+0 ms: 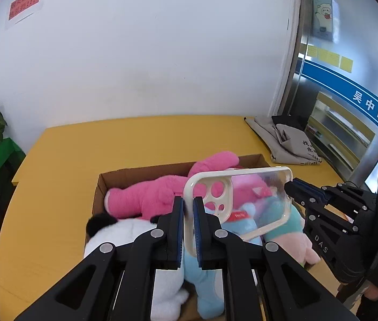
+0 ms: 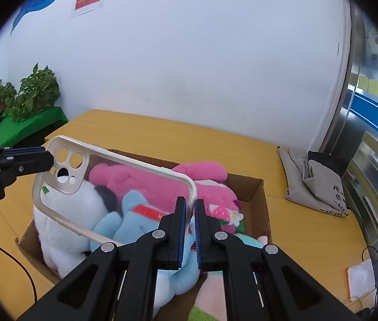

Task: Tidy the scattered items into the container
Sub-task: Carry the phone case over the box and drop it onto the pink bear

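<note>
— Two grips on one phone case (image 1: 238, 203), do you see? The left hand-held gripper (image 1: 188, 208) is clenched on the rim at the camera-cutout end, and the right hand-held gripper (image 2: 190, 214) is clenched on the rim at the far end, so the clear case hangs between them, tilted, above the cardboard box (image 1: 135, 172).

— And under it?

— Just below the left one's fingertips the box is already stuffed: a pink plush (image 1: 146, 195) along the back, a white plush (image 1: 124, 234) nearest that gripper, a blue plush (image 2: 132, 214) under the right one's tips. The box sits on the yellow counter (image 1: 63, 165).

— So how would you set it down well?

— I'd say lower both ends together, keeping the case level, until it rests on the soft pile inside the walls, then let go with one side first. Dropped from up there, it could slide off the plush and over the edge.

— Anything else lying about?

— Beyond the right gripper, off to its right, a grey cloth bag (image 2: 314, 184) on the counter; farther off on its left, a potted plant (image 2: 33, 93).
</note>
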`<control>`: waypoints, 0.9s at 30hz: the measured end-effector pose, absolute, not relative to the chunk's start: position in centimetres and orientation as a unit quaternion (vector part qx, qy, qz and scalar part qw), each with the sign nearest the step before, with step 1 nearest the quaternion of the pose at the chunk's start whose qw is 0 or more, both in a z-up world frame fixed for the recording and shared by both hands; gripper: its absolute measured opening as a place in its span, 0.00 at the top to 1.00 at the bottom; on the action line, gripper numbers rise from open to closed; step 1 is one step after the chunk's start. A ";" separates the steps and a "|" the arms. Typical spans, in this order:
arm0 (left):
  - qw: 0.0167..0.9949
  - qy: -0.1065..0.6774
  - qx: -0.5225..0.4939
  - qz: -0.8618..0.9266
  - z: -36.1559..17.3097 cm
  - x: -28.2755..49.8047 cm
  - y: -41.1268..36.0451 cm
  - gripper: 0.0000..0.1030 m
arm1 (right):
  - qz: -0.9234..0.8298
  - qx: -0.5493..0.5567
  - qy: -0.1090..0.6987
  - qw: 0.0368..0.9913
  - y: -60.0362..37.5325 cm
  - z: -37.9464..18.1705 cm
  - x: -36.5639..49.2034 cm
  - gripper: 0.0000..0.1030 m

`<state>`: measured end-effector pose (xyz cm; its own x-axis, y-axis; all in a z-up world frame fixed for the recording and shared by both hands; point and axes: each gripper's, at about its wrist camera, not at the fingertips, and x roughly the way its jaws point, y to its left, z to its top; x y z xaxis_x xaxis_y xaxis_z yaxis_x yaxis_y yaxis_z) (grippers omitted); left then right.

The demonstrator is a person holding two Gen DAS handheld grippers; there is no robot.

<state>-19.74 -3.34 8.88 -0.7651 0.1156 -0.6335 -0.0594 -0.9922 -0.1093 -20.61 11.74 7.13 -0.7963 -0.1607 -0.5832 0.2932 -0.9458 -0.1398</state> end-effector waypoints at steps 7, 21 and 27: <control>0.027 -0.046 -0.429 0.902 1.8 -28.9 -4.8 0.94 | -0.916 0.369 0.109 0.109 11.1 2.1 -29.7 0.94; -0.043 -0.085 -0.390 0.916 2.7 -23.5 -7.5 0.10 | -0.936 0.337 0.065 0.075 14.8 2.7 -26.0 0.32; -0.052 -0.082 -0.341 0.935 4.7 -14.1 -5.8 0.01 | -0.944 0.319 0.055 0.064 15.5 3.0 -17.5 0.25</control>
<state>-14.11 -5.75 4.70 -0.7617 -0.0411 -0.6466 0.1529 -0.9812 -0.1177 -17.46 15.45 3.02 -0.7885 -0.0853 -0.6091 0.1555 -0.9858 -0.0633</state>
